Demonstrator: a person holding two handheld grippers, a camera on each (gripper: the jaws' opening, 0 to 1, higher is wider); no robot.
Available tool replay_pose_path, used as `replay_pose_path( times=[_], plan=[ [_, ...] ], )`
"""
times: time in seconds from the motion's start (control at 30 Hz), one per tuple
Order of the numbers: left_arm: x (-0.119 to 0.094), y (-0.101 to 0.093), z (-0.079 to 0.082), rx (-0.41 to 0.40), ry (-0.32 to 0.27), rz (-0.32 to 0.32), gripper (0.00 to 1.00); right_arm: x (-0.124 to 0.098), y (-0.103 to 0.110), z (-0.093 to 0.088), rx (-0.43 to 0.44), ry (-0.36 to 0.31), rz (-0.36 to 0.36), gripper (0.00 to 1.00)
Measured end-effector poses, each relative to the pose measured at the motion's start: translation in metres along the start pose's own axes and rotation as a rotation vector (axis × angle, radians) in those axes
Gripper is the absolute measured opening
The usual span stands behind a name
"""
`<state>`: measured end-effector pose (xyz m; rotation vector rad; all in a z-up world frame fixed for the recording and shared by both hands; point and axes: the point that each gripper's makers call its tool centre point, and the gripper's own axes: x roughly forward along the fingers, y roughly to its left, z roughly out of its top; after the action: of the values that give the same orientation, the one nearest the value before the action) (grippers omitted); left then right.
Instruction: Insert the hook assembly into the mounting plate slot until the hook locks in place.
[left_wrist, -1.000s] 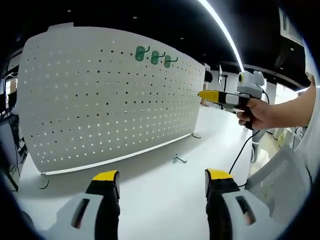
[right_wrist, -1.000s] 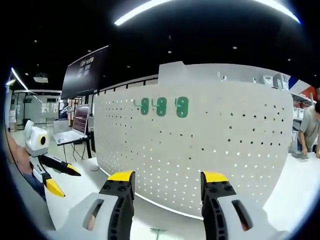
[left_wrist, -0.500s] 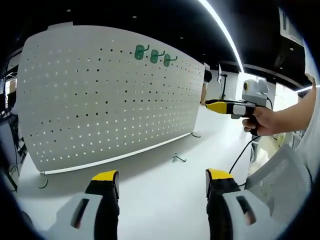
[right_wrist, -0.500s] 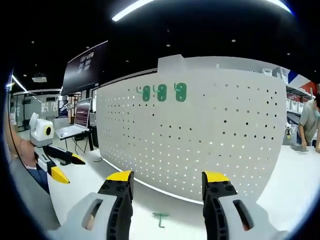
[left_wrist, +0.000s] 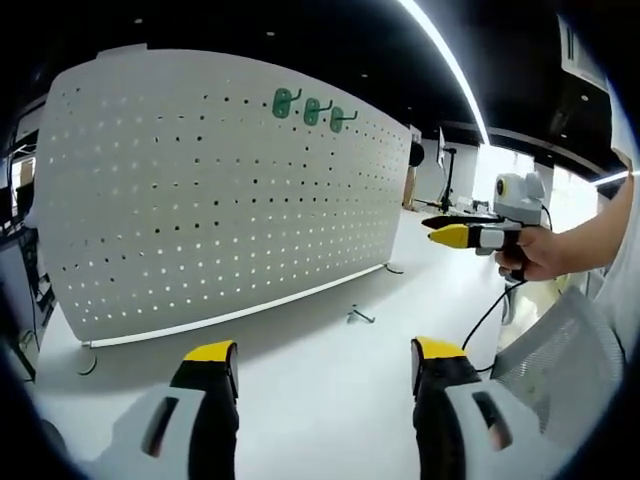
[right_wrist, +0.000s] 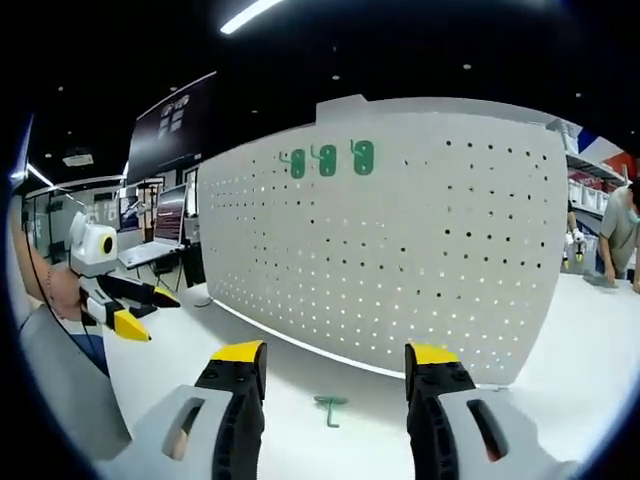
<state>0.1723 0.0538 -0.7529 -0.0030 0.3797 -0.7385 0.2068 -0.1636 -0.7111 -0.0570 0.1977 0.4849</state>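
Lying loose on table (right_wrist: 620, 350), green hook (right_wrist: 329, 408), pegboard (right_wrist: 420, 240) upright behind

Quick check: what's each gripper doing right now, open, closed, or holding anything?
Left gripper: open, fingers apart, nothing between them.
Right gripper: open, holding nothing; the green hook lies loose on the table ahead of it.
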Motion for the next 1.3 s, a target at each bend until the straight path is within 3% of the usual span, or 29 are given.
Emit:
replay_pose_path(
  times=[0.47,1.3],
  plan=[
    [-0.001,-0.001,-0.004,-0.001,0.010,-0.001,0.73,-0.014,0.004,-0.021,0.028,0.047,0.005,0.54],
    [-0.003,0.003,-0.011,-0.018,0.021,0.009,0.72,-0.027,0.009,-0.040,0.064,0.085,0.014,0.55]
  ],
)
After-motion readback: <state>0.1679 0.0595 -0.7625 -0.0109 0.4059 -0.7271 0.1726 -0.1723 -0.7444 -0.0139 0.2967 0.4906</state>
